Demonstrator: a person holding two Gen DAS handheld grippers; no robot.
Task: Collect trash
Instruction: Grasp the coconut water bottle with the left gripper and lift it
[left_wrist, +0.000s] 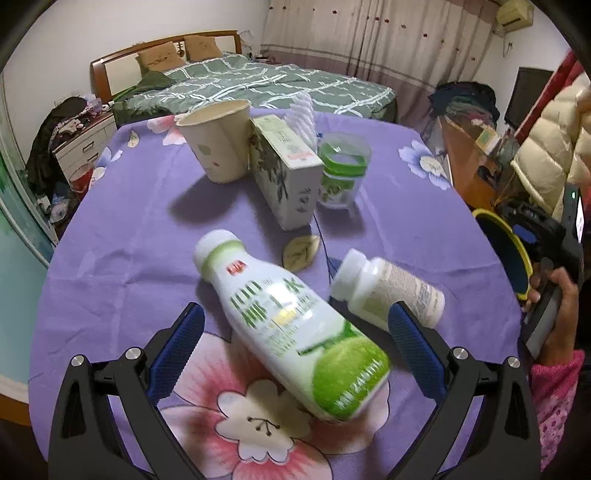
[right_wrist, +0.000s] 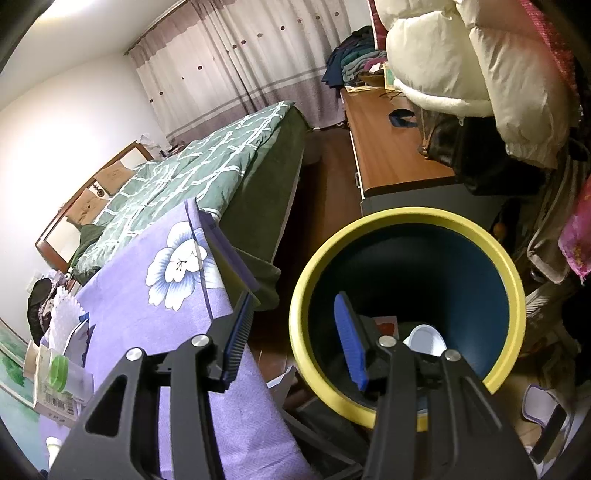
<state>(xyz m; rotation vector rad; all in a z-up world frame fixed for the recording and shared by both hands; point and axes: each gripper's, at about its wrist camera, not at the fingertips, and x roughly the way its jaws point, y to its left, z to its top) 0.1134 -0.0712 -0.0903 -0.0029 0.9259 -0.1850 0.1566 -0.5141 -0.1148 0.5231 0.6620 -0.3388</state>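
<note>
Purple floral tablecloth (left_wrist: 140, 236) is seen beneath the left gripper (left_wrist: 295, 325), spread wide around a toppled green-labelled bottle (left_wrist: 295, 325), apparently untouched. The right gripper (right_wrist: 295, 339) is parted, empty, above the yellow-rimmed bin (right_wrist: 303, 332).

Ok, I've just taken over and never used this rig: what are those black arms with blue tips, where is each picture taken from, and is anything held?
There is no robot arm. A person holds a two-finger gripper in each hand; the blue strips are the finger pads, and a fisheye camera on each looks forward along its fingers.

Left wrist view: the left gripper stands open around a green-and-white drink bottle lying on the purple cloth, not yet gripped. Beside it lies a small white bottle; farther back stand a paper cup, a carton and a clear cup.

Right wrist view: the right gripper is open and empty, over the yellow-rimmed bin.
</note>
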